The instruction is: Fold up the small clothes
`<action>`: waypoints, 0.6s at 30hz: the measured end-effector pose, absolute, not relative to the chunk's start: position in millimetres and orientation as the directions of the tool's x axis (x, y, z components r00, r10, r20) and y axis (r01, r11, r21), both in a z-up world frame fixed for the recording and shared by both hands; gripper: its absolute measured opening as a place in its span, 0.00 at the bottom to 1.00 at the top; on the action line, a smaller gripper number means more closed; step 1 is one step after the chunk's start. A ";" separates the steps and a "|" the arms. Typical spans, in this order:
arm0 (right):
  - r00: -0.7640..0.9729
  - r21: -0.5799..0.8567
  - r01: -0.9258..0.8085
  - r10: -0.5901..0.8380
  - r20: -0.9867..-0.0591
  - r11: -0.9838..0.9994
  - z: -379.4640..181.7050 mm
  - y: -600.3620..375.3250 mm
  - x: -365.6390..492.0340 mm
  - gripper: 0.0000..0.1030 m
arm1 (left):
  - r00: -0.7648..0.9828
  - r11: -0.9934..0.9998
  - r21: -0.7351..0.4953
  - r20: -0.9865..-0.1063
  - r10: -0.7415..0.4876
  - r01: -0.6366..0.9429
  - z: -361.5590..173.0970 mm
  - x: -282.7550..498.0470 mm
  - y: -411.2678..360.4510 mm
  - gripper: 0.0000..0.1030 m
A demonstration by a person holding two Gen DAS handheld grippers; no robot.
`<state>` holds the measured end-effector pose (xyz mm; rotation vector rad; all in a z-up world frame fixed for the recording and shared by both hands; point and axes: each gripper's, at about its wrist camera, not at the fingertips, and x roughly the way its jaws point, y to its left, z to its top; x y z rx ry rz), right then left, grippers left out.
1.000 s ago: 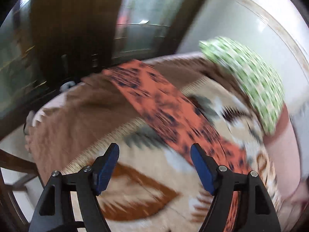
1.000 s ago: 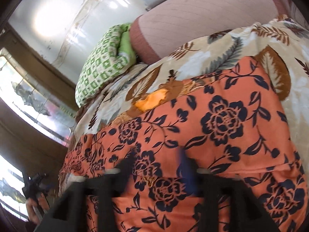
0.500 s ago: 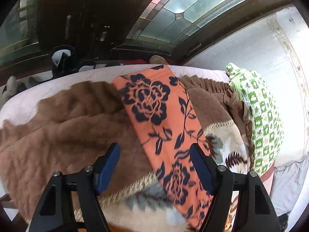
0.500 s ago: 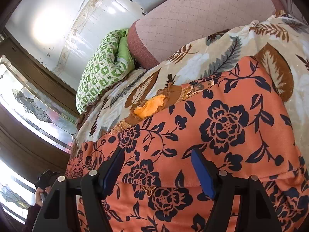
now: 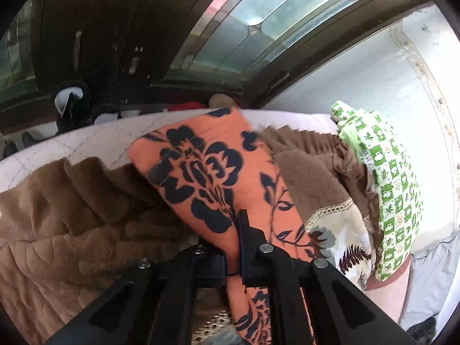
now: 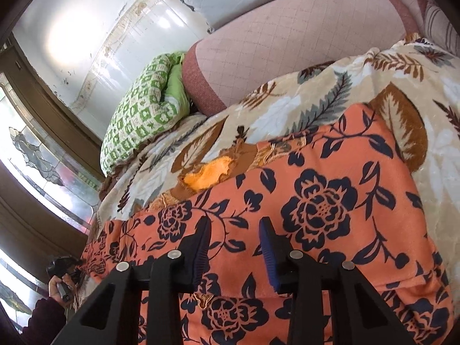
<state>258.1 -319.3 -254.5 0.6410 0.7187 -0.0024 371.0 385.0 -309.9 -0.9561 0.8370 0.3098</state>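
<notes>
An orange garment with a dark floral print (image 6: 330, 210) lies spread on a leaf-patterned blanket (image 6: 302, 106) on a bed. My left gripper (image 5: 233, 247) is shut on the garment's far end (image 5: 207, 161), with the cloth pinched between the jaws and its corner lifted off the brown blanket (image 5: 57, 224). My right gripper (image 6: 234, 238) is partly open, jaws a hand's width apart, just above the garment's near part; whether the cloth lies between its fingers is unclear. The left gripper shows small at the far left of the right wrist view (image 6: 64, 267).
A green-and-white patterned pillow (image 6: 143, 112) and a pink quilted bolster (image 6: 287, 46) lie at the head of the bed by a white wall. A dark wooden door and stained-glass window (image 5: 258, 28) stand beyond the bed. Shoes sit on the floor (image 5: 69, 103).
My left gripper has moved to the garment's far end and shut on it. My right gripper has narrowed its opening over the near part of the garment.
</notes>
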 end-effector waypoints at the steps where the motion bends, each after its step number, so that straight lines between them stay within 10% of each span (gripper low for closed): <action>1: 0.768 0.542 0.216 0.202 -0.608 0.812 -252.4 -320.7 256.8 0.33 | 0.667 0.592 -0.587 -0.737 -0.108 -0.552 -300.8 372.2 377.0 0.05; 18: 0.886 0.722 0.298 0.100 -0.452 0.624 -220.1 -410.1 206.2 0.33 | 0.658 0.901 -0.354 -0.621 -0.427 0.251 -89.7 353.3 8.8 0.05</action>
